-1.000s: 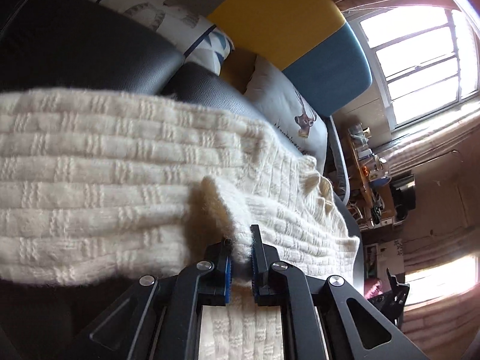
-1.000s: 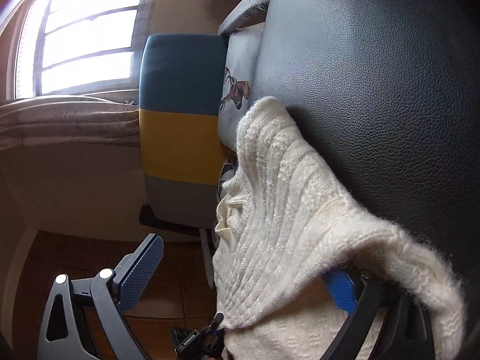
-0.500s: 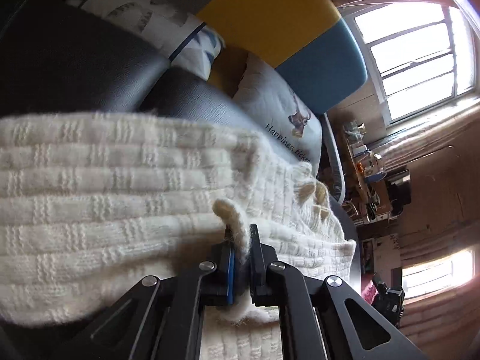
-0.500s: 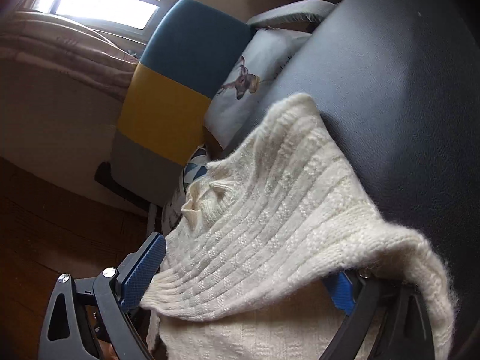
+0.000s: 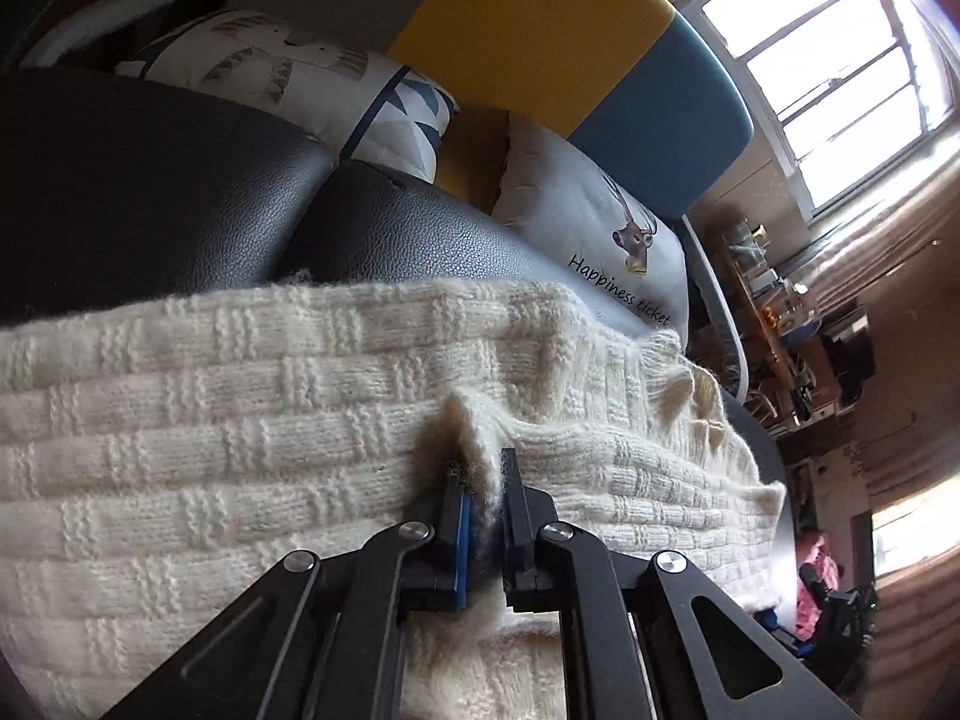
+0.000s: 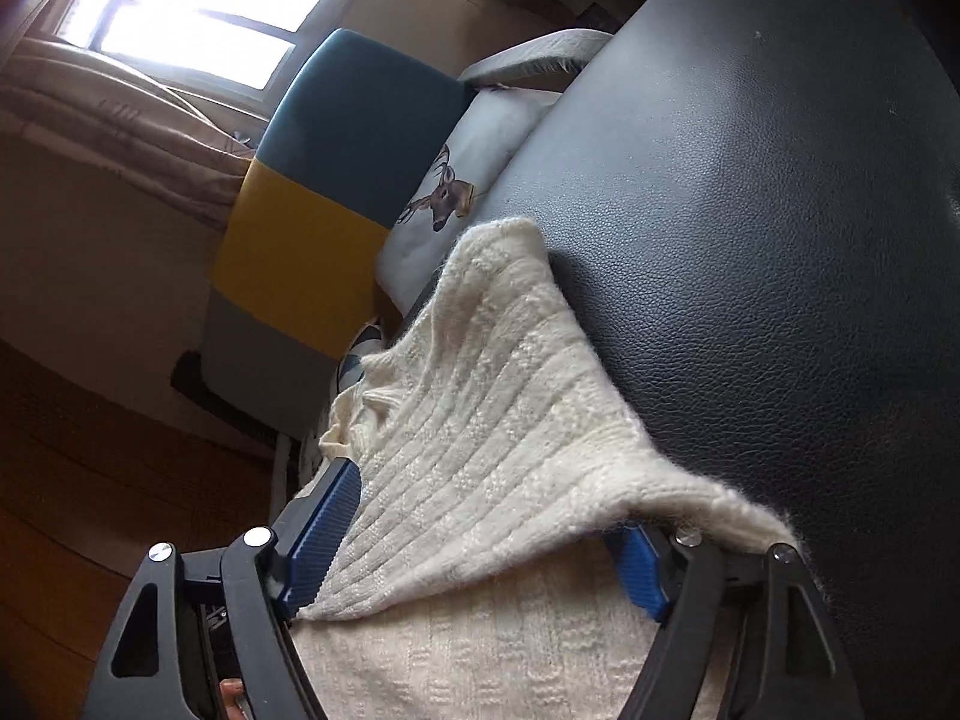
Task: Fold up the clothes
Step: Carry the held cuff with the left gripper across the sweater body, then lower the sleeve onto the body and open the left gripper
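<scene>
The cream basket-weave knitted sweater (image 5: 252, 420) lay across the black leather seat (image 5: 150, 192). The left tongs (image 5: 483, 474) were clamped on a raised pinch of it. The right tongs (image 6: 480, 534) (just closing) straddled a folded edge, pads not yet pressing.

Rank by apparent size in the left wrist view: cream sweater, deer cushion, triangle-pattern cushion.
1. cream sweater, largest, though nearest the camera.
2-3. deer cushion and triangle-pattern cushion look alike; both partly hidden, so unranked.
</scene>
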Motion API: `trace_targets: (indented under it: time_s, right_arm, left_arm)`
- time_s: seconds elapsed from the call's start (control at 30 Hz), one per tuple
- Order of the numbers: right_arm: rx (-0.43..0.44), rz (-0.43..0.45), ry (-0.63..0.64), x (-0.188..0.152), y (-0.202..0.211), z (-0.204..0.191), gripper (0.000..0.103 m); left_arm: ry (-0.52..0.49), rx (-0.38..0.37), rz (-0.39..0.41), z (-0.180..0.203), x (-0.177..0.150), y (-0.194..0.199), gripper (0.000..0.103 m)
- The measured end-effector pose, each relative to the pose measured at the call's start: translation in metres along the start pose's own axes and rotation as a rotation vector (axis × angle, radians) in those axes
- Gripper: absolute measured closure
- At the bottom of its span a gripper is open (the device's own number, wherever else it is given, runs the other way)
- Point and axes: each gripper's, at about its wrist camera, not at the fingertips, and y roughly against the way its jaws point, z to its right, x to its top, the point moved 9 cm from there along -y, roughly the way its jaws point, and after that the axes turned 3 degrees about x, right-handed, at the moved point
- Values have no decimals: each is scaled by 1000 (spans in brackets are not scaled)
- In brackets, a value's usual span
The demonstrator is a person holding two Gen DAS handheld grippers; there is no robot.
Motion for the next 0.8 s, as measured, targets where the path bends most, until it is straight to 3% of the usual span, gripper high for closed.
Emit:
trace_targets:
  time_s: [0.17,0.27,0.37,0.4,0.5,0.63,0.7,0.8]
  right_arm:
    - [9,-53,53,-11,21,0,24]
    - [-48,-69,196,-19,36,-7,24]
    - [-66,-68,331,-20,44,-23,24]
    - [-49,-73,362,-20,44,-30,24]
    - [-27,-96,453,-19,34,-49,24]
    - [-75,-182,470,-22,2,-41,24]
    - [-85,-249,444,-32,-13,-25,24]
    - [-14,-224,438,-35,-11,-20,23]
  left_arm:
    - [20,54,-29,-1,-2,19,92]
    - [-38,136,52,6,9,47,92]
    - [-131,48,63,54,15,56,90]
    - [-162,19,67,71,17,59,82]
    - [-301,-50,49,146,10,41,43]
    - [-465,-186,-93,255,-20,-11,39]
    - [-578,-198,-175,298,-40,-42,39]
    - [-741,-177,-280,337,-69,-87,39]
